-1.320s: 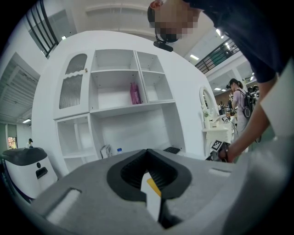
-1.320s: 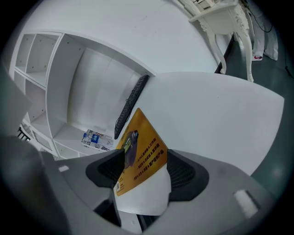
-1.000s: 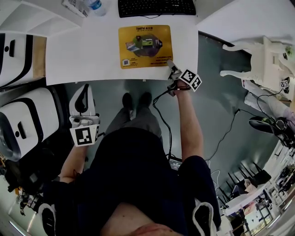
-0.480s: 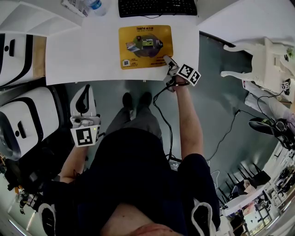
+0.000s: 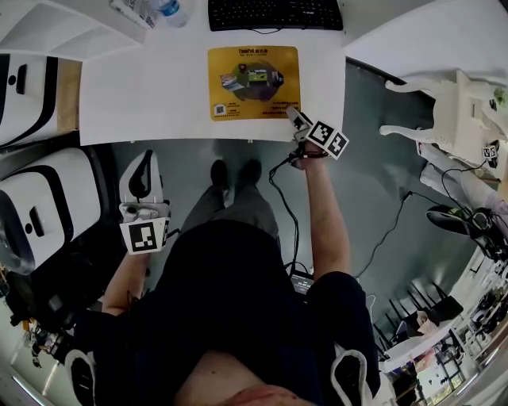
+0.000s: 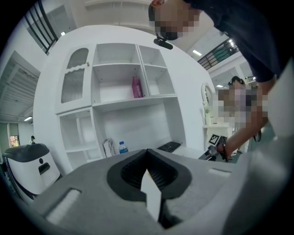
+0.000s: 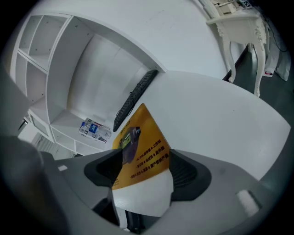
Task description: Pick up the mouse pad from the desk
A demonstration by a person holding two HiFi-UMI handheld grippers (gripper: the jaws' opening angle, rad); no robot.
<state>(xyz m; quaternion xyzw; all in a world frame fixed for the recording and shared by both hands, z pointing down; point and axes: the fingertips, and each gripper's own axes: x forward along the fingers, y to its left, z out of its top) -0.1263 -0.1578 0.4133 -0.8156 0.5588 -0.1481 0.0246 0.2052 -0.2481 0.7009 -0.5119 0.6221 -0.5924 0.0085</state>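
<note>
1. On the white desk (image 5: 143, 87), at 12 o'clock from the person in the head view, the yellow mouse pad (image 5: 254, 83) lies flat, printed side up, near the desk's front edge
2. Black keyboard (image 5: 275, 13) at 12 o'clock of the pad, just beyond it and not touching; a bottle (image 5: 169, 9) with a blue label at 10 o'clock of the pad, well apart
3. Right gripper (image 7: 144, 165) sits at the pad's 5 o'clock corner, pointing down at it, marker cube (image 5: 328, 136) just behind
4. Right gripper view: jaws wide apart and opening; the pad's near corner shows between them but the pads are not pressing on it, so nothing is gripped. Can't tell if a jaw tip touches the pad or desk
5. Left gripper (image 5: 142, 162) is at 7 o'clock of the pad, off the desk and below its front edge, over the floor, well apart from the pad; its marker cube (image 5: 145, 235) faces the head camera
6. Left gripper view: jaw tips together, only a thin sliver behind them, nothing between; it looks roughly level at a white shelf unit (image 6: 115, 92) with a pink item (image 6: 136, 87) on one shelf
7. Black cable (image 5: 295, 230) runs from the right gripper along the person's arm
8. White ornate table (image 5: 452, 103) at 3 o'clock of the desk, apart from it
</note>
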